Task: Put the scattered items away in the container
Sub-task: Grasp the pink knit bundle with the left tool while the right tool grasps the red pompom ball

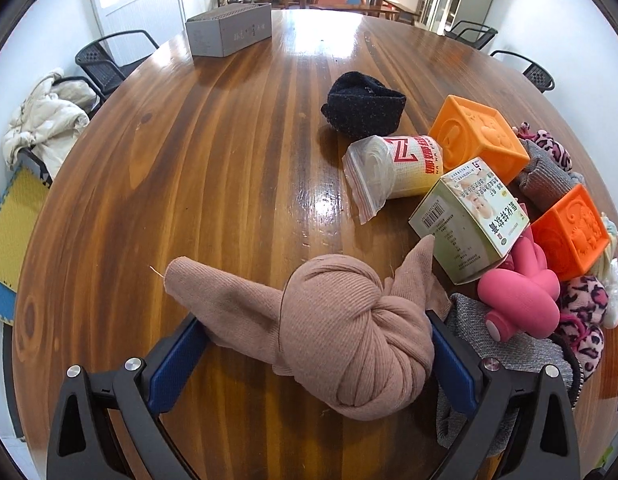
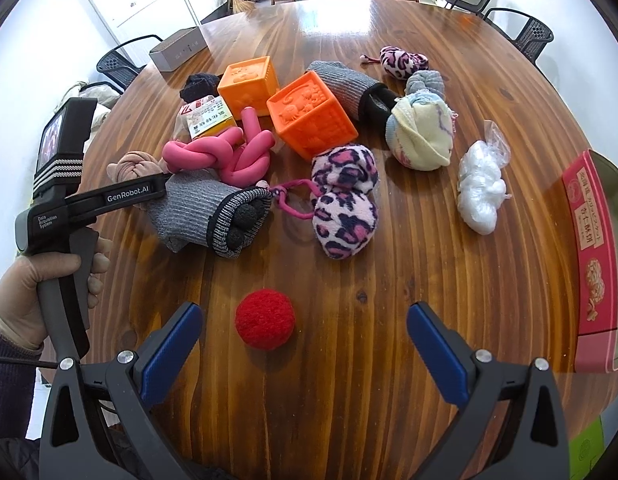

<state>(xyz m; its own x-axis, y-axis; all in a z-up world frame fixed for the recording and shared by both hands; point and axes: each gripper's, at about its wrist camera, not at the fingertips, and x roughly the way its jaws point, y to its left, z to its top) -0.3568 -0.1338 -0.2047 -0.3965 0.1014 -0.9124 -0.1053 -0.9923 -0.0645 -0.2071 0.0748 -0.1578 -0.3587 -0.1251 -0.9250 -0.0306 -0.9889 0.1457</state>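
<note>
My left gripper (image 1: 315,332) is open, its blue pads on either side of a knotted tan cloth bundle (image 1: 349,336) lying on the wooden table (image 1: 213,168); whether the pads touch it is unclear. The bundle also shows in the right wrist view (image 2: 135,166) behind the left gripper's body. My right gripper (image 2: 305,320) is open and empty, with a red pom-pom ball (image 2: 265,318) on the table between its fingers, nearer the left one. At the right edge is a container (image 2: 613,240) with a red biscuit box (image 2: 591,256) leaning in it.
Scattered items: two orange cubes (image 2: 311,114) (image 2: 249,84), pink knotted toy (image 2: 229,152), grey socks (image 2: 207,212), leopard plush pieces (image 2: 345,200), pale sock ball (image 2: 421,132), clear bag (image 2: 479,188), green box (image 1: 469,220), dark knit bundle (image 1: 363,106). A grey box (image 1: 229,30) sits far back. Chairs ring the table.
</note>
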